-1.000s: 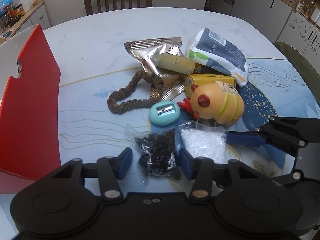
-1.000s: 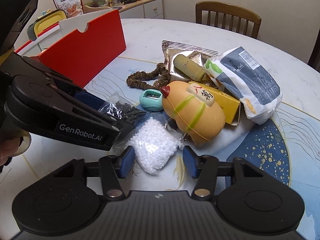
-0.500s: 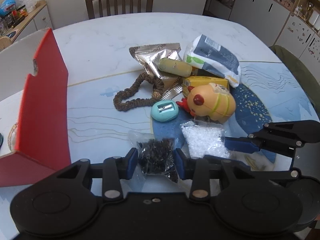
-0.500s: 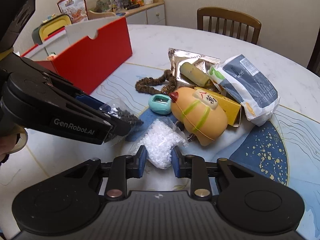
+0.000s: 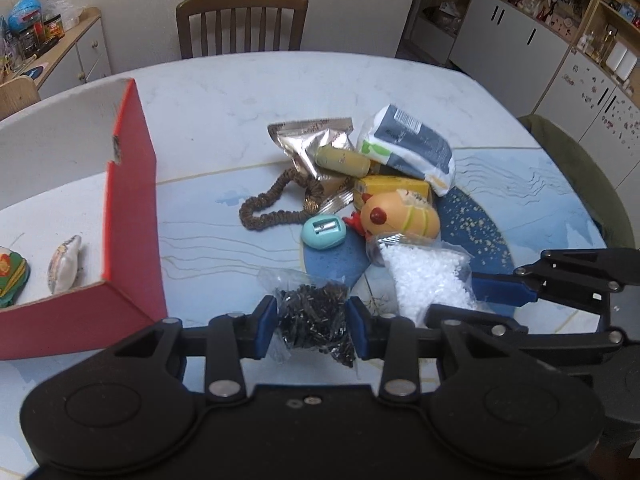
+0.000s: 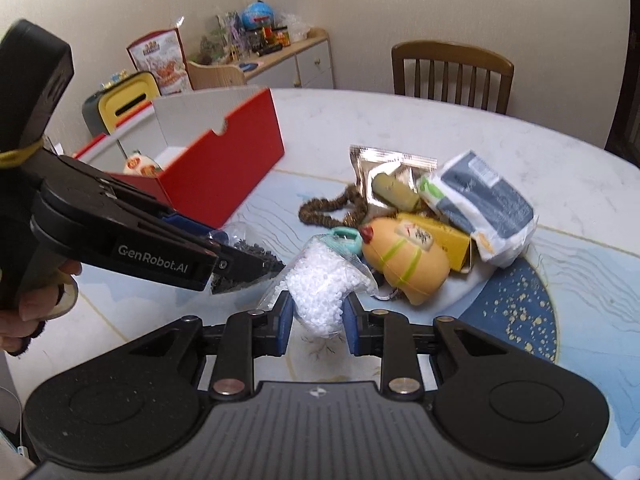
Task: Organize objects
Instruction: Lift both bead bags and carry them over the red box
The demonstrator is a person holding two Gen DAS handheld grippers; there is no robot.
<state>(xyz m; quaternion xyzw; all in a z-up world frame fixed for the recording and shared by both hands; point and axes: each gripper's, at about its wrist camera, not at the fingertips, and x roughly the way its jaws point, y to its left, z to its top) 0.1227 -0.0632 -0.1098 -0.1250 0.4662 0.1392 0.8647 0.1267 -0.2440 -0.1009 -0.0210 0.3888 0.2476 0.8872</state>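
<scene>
In the left wrist view, the left gripper (image 5: 313, 329) sits at lower centre, its blue pads pressed against a clear bag of black beads (image 5: 312, 320). At lower right the right gripper (image 5: 448, 300) pinches a bag of white beads (image 5: 426, 280). The red box (image 5: 132, 208) fills the left edge; the remaining pile lies at centre on the table (image 5: 224, 92).

In the right wrist view, the right gripper (image 6: 316, 323) clamps the white beads' bag (image 6: 320, 292) at lower centre. The left gripper (image 6: 256, 268), at left, grips the black beads (image 6: 248, 264). The red box (image 6: 240, 160) stands at upper left.
</scene>
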